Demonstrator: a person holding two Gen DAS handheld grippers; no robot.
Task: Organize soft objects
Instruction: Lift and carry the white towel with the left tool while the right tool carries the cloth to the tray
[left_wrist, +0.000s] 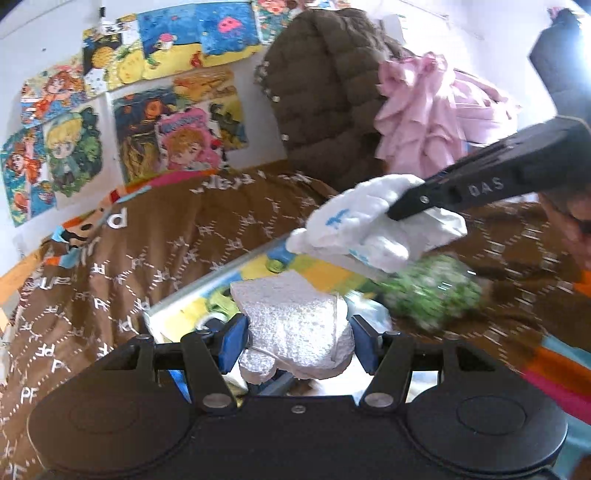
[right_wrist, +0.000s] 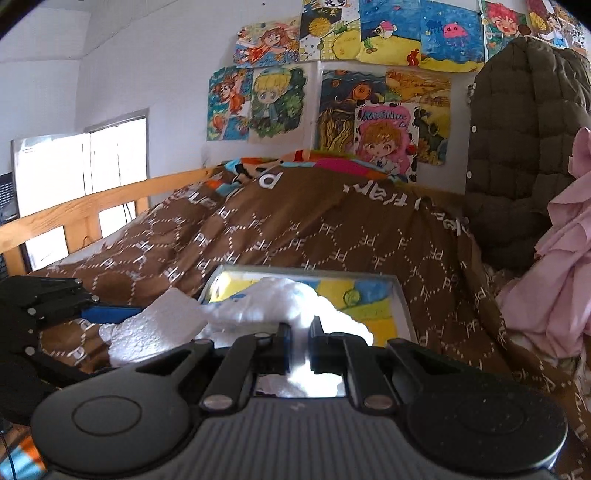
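My left gripper (left_wrist: 299, 343) is shut on a white, rough-textured plush (left_wrist: 291, 317), its blue pads (left_wrist: 232, 343) pressing both sides. In the right wrist view that plush (right_wrist: 155, 328) shows at the left, with the left gripper (right_wrist: 140, 314) reaching in beside it. My right gripper (right_wrist: 299, 343) is shut on a second white plush with blue marks (right_wrist: 280, 299). From the left wrist view this plush (left_wrist: 354, 229) hangs above and right of the first, pinched by the right gripper (left_wrist: 397, 210). Both are held above a colourful metal-rimmed tray (left_wrist: 184, 295) on the brown blanket (left_wrist: 147, 240).
A blurred green and white object (left_wrist: 432, 291) lies on the blanket, right of the tray. A brown padded jacket (left_wrist: 325, 92) and a pink garment (left_wrist: 424, 110) hang behind. A wooden bed rail (right_wrist: 92, 210) runs along the left. A person's head (left_wrist: 569, 221) is at the right edge.
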